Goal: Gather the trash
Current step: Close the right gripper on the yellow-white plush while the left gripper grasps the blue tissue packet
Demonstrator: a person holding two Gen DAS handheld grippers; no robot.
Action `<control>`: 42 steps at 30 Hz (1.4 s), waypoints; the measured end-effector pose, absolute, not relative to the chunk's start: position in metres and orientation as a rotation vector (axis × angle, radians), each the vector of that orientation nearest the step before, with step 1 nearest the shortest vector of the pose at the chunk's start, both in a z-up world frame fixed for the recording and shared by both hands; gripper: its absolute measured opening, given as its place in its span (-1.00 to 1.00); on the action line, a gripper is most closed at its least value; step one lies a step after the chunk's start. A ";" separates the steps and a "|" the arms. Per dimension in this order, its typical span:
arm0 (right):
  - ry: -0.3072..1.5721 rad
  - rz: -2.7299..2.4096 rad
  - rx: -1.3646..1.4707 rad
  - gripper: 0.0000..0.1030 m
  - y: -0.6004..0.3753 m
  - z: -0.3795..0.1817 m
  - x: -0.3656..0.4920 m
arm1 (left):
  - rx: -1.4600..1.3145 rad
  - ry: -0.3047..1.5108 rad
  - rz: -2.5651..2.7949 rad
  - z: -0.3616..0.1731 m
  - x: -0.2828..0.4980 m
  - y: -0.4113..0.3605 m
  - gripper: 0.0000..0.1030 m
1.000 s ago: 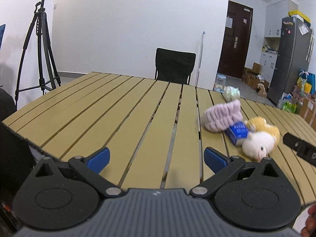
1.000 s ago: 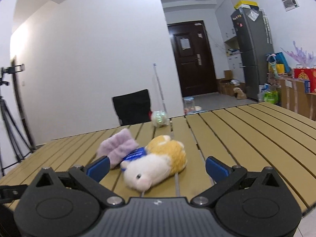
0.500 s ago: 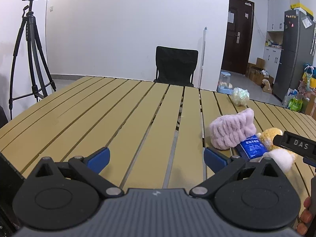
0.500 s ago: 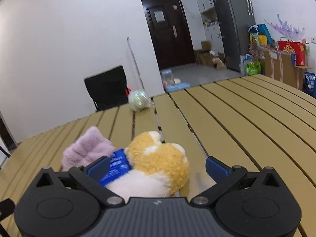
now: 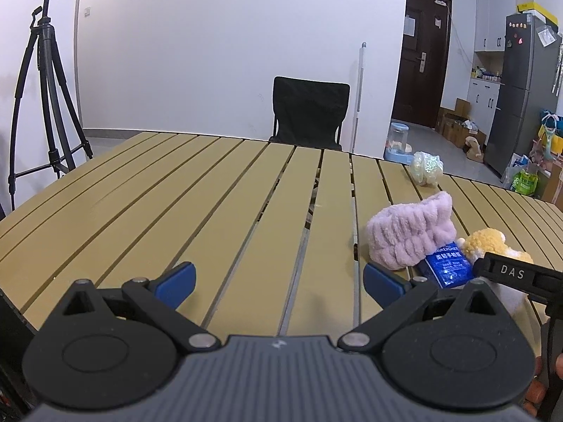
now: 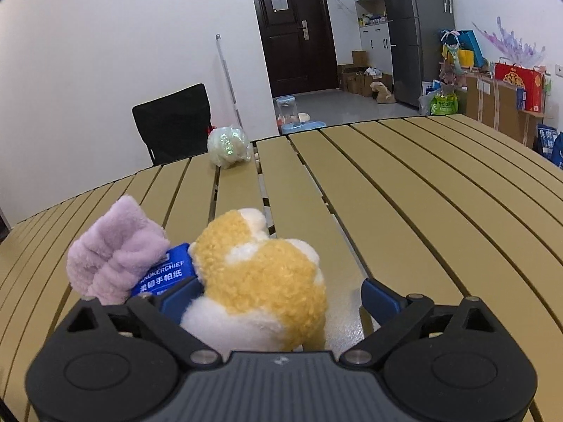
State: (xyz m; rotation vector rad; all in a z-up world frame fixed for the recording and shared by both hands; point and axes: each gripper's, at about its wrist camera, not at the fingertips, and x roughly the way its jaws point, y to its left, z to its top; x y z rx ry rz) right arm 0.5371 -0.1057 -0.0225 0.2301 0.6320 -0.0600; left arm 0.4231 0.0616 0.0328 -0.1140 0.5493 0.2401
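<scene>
The right gripper (image 6: 278, 299) tilts down over the near part of the slatted table (image 6: 404, 211), straddling a yellow-and-white plush toy (image 6: 260, 288). Its jaws stand wide and are closing; the toy lies between them, the left blue pad against its fur, the right pad apart from it. A blue tissue packet (image 6: 163, 276) lies just left of the toy, partly under a lilac fluffy headband (image 6: 116, 256). A crumpled iridescent wrapper (image 6: 228, 147) sits well apart at the far edge. The left gripper (image 5: 278, 277) hangs low over bare slats to the left of the pile, jaws wide with nothing between them.
</scene>
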 end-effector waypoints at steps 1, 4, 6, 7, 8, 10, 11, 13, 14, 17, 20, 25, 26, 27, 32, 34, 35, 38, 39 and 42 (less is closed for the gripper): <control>0.633 -0.055 0.230 0.84 -0.106 -0.023 0.537 | -0.110 0.549 0.237 0.033 0.423 0.060 1.00; 0.639 -0.046 0.240 0.77 -0.111 -0.024 0.537 | -0.107 0.550 0.233 0.033 0.423 0.057 1.00; 0.643 -0.038 0.263 0.66 -0.117 -0.024 0.538 | -0.109 0.548 0.232 0.034 0.423 0.057 1.00; 0.644 -0.032 0.266 0.63 -0.119 -0.024 0.538 | -0.110 0.547 0.232 0.034 0.423 0.056 1.00; 0.643 -0.022 0.257 0.61 -0.119 -0.023 0.537 | -0.111 0.547 0.232 0.034 0.423 0.056 1.00; 0.635 -0.010 0.210 0.53 -0.114 -0.021 0.536 | -0.112 0.549 0.234 0.034 0.424 0.057 1.00; 0.630 -0.008 0.188 0.51 -0.112 -0.020 0.534 | -0.113 0.550 0.234 0.034 0.424 0.057 1.00; 0.623 0.004 0.161 0.44 -0.108 -0.020 0.532 | -0.116 0.553 0.234 0.034 0.425 0.055 1.00; 0.623 0.009 0.158 0.44 -0.107 -0.020 0.532 | -0.117 0.554 0.233 0.034 0.426 0.054 1.00; 0.625 0.023 0.162 0.43 -0.110 -0.020 0.531 | -0.117 0.555 0.226 0.033 0.427 0.050 1.00; 0.630 0.046 0.191 0.39 -0.115 -0.019 0.530 | -0.117 0.562 0.217 0.031 0.430 0.044 1.00; 0.618 0.063 0.263 0.29 -0.128 -0.020 0.526 | -0.119 0.569 0.196 0.029 0.435 0.030 1.00; 0.614 0.067 0.271 0.28 -0.129 -0.020 0.525 | -0.119 0.569 0.192 0.028 0.437 0.028 1.00; 0.611 0.069 0.278 0.27 -0.131 -0.020 0.524 | -0.119 0.569 0.188 0.028 0.438 0.025 1.00; 0.591 0.071 0.314 0.25 -0.146 -0.017 0.517 | -0.126 0.572 0.170 0.025 0.444 0.011 1.00; 0.575 0.065 0.328 0.25 -0.154 -0.014 0.514 | -0.133 0.573 0.161 0.023 0.448 0.005 1.00; 0.567 0.060 0.336 0.25 -0.159 -0.013 0.513 | -0.136 0.572 0.156 0.023 0.449 0.002 1.00; 0.543 0.046 0.367 0.25 -0.176 -0.010 0.506 | -0.139 0.570 0.140 0.021 0.453 -0.010 1.00; 0.538 0.042 0.377 0.24 -0.183 -0.009 0.504 | -0.140 0.569 0.136 0.020 0.455 -0.014 1.00; 0.519 0.019 0.393 0.24 -0.200 -0.006 0.497 | -0.152 0.569 0.119 0.017 0.461 -0.028 1.00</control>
